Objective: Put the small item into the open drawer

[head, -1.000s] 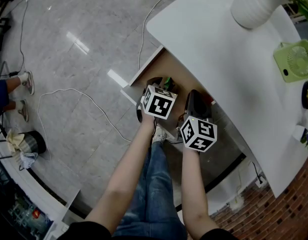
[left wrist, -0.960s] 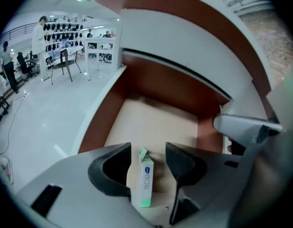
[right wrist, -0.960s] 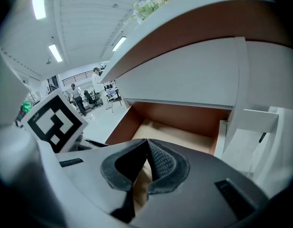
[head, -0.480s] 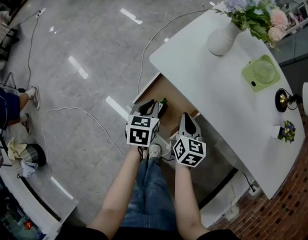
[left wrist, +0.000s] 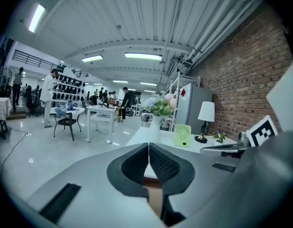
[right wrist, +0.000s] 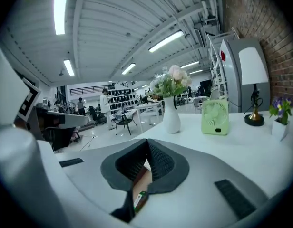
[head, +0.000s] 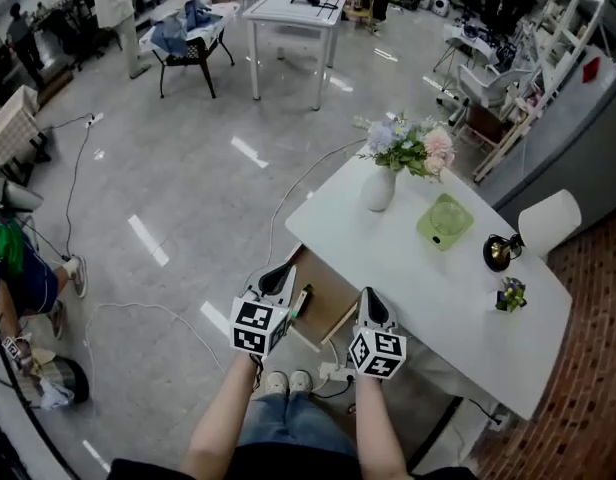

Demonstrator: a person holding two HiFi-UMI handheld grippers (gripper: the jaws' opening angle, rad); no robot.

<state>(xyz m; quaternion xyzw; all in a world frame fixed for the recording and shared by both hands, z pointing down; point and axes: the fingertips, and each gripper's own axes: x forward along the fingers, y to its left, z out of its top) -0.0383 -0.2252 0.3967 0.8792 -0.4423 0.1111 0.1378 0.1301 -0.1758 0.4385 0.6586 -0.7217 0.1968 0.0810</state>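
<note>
The white table point(head: 418, 268) has its wooden drawer point(head: 328, 306) pulled open toward me. A small green item point(head: 302, 301) lies inside near the drawer's left side. My left gripper point(head: 285, 271) hovers over the drawer's left front corner. In the left gripper view its jaws point(left wrist: 149, 148) finish closing, pads touching, nothing between them. My right gripper point(head: 368, 296) hangs over the drawer's right side, also shut and empty point(right wrist: 147, 146). Beneath it, the right gripper view shows the green-and-white item point(right wrist: 141, 199) on the drawer's brown floor point(right wrist: 142, 177).
On the table stand a vase of flowers point(head: 380, 190), a green fan point(head: 445, 220), a lamp point(head: 548, 223) and a tiny potted plant point(head: 509, 295). Cables point(head: 138, 313) trail over the grey floor. A person point(head: 18, 268) sits at far left. A brick wall runs along the right.
The head view has swung up from the drawer to the room. Both grippers have drawn back from the drawer. The left jaws stood apart before and are together now.
</note>
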